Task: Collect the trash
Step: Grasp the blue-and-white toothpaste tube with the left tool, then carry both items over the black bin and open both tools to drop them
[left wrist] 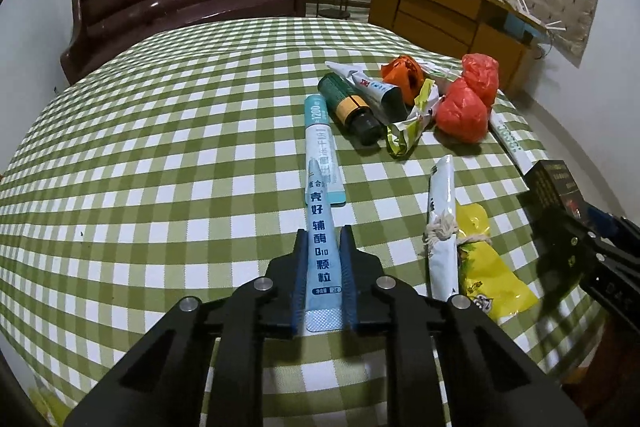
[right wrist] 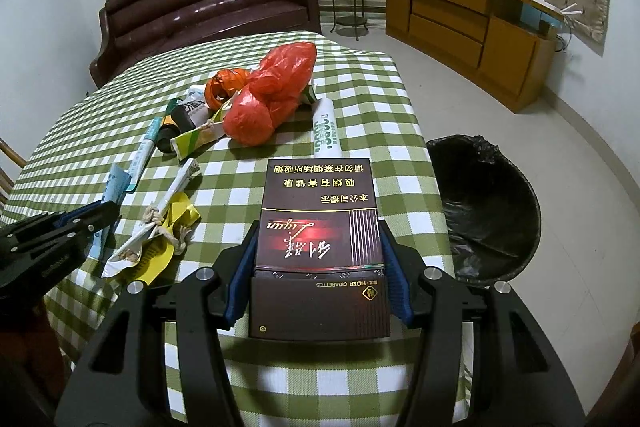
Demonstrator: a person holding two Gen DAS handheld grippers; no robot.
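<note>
Clamped in the left claw [left wrist: 324,259] was a thin blue sachet [left wrist: 320,239], its long axis running straight out along the fingers, tip pointing over the checked tabletop [left wrist: 160,147]. Across from it, the right claw [right wrist: 318,255] gripped a dark cigarette box [right wrist: 320,227] by its two sides. What mattered next was the bin [right wrist: 484,203]: it stood on the floor just off the tabletop's right edge, close beside the right claw and well apart from the left, so the box looked likelier to go in first. More litter, a red bag [right wrist: 272,99] among it, lay farther along the tabletop.
</note>
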